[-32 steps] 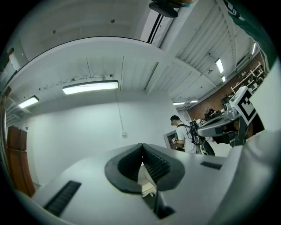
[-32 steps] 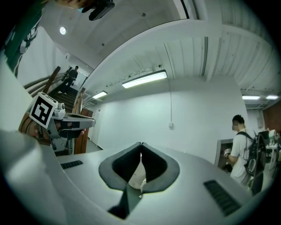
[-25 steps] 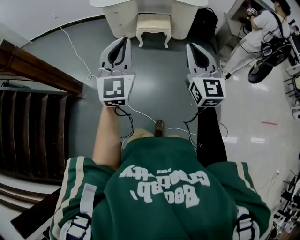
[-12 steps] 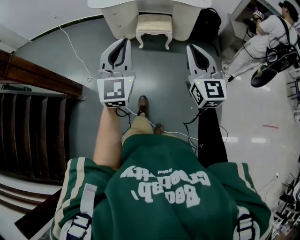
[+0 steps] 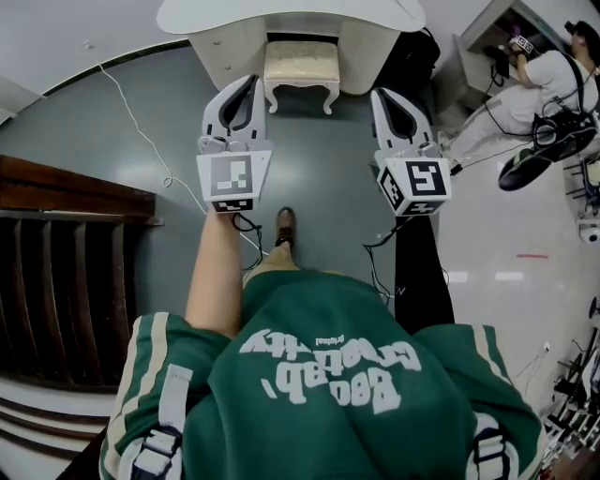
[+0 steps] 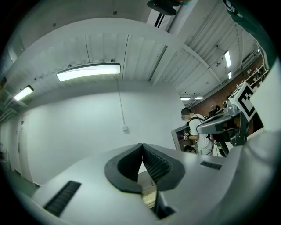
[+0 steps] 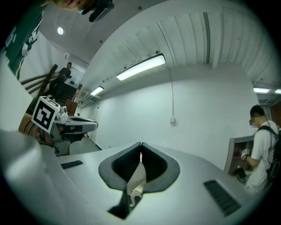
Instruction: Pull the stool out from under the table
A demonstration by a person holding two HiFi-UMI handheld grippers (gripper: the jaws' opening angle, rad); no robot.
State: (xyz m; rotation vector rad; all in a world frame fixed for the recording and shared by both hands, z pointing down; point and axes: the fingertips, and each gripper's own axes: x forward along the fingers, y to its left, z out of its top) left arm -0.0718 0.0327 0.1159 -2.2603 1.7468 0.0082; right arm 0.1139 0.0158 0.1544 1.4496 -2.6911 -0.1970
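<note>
A cream stool (image 5: 301,66) with curved legs and a padded seat stands partly under the white table (image 5: 202,19) at the top of the head view. My left gripper (image 5: 249,84) hovers just in front of the stool's left side, its jaws shut and empty. My right gripper (image 5: 382,97) is held to the right of the stool, apart from it, also shut with nothing in it. In the left gripper view the left gripper's (image 6: 142,146) pads meet, and in the right gripper view the right gripper's (image 7: 140,146) pads meet too. Both views look mostly at the white wall.
A dark wooden staircase (image 5: 66,253) runs along the left. White cables (image 5: 141,131) trail over the grey floor. A person (image 5: 534,84) with gear stands at a shelf to the far right. A black bag (image 5: 412,56) sits beside the table.
The wearer has walked toward the table; stool and table now lie lower and closer in the head view. Both grippers stayed shut and came nearer the stool.
</note>
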